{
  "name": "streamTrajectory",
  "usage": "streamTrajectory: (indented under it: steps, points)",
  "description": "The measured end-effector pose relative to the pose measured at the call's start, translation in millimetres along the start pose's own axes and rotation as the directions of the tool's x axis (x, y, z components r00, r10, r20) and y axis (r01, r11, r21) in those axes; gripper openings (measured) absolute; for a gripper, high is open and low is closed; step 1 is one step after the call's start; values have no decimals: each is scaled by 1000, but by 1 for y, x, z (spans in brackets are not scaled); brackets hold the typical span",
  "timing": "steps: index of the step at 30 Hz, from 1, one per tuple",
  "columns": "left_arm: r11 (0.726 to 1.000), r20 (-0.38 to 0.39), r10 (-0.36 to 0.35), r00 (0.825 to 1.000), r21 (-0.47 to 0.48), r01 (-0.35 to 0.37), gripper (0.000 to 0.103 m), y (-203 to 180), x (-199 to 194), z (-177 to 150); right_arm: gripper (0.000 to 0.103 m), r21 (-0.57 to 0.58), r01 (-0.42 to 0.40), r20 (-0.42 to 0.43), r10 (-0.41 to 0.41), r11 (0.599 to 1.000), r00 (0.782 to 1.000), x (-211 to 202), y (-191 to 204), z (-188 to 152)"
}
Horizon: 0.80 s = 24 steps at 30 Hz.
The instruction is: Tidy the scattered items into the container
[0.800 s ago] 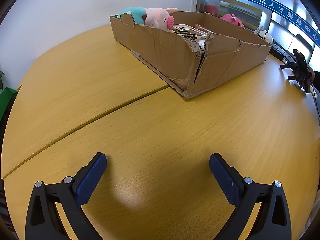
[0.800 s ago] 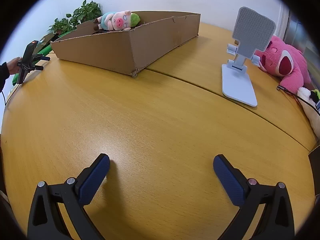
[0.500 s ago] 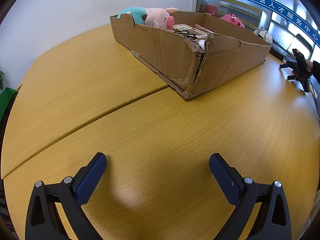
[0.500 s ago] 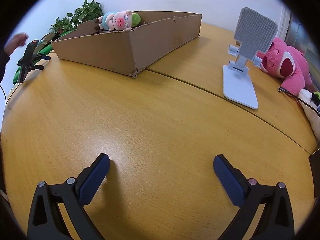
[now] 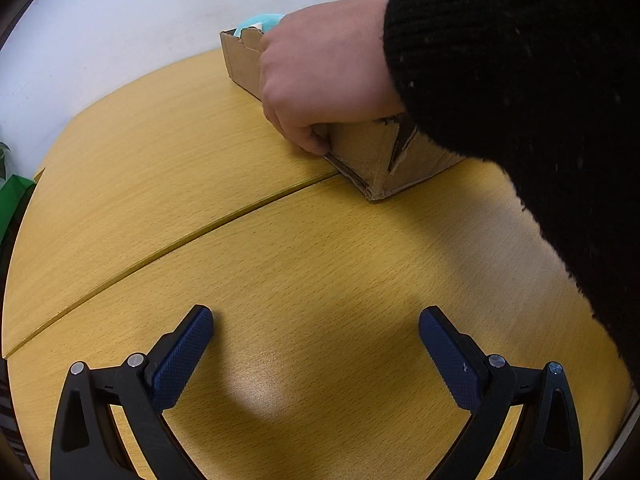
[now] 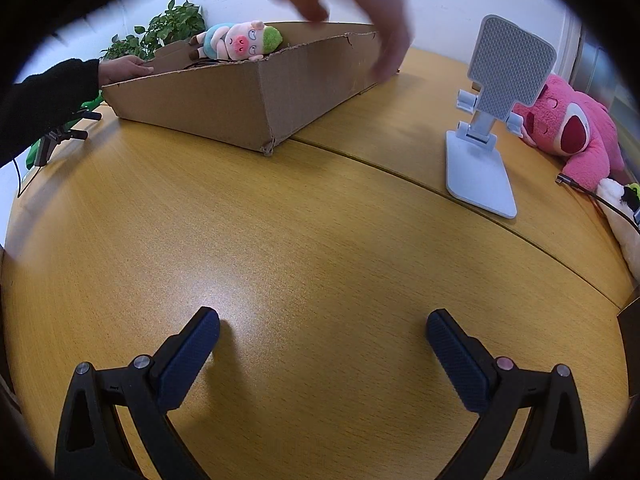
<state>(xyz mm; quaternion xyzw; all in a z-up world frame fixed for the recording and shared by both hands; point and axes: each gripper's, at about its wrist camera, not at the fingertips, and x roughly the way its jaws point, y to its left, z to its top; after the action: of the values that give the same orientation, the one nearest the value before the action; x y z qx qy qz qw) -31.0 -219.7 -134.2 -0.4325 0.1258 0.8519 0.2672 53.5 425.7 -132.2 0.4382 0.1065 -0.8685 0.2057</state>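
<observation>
Nearest us, our left gripper [image 5: 316,356] and right gripper [image 6: 322,356] gape wide and empty over bare tabletop [image 6: 320,240]. Farther off, the cardboard box [image 6: 224,96] sits across the tabletop's seam, a pig toy [image 6: 240,42] on its rim. Bare hands [image 5: 320,76] grasp its walls. We judge that reaching now risks striking those hands, or the box shifting beneath us.

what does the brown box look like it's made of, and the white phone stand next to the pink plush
The brown box looks like matte corrugated cardboard: torn, ragged edges and a split corner. The white phone stand seems to be smooth plastic or painted metal, with a dimpled grey back panel; which one is unclear. The pink plush bear behind it is fuzzy fabric.
</observation>
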Motion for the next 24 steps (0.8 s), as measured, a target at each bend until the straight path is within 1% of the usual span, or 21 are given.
streamTrajectory:
  steps: [24]
  points:
    - [1000,1,2,1000,-1,-2,103,-2,0,2,103,0,1,-1,-1,1000,1000,0,0,0]
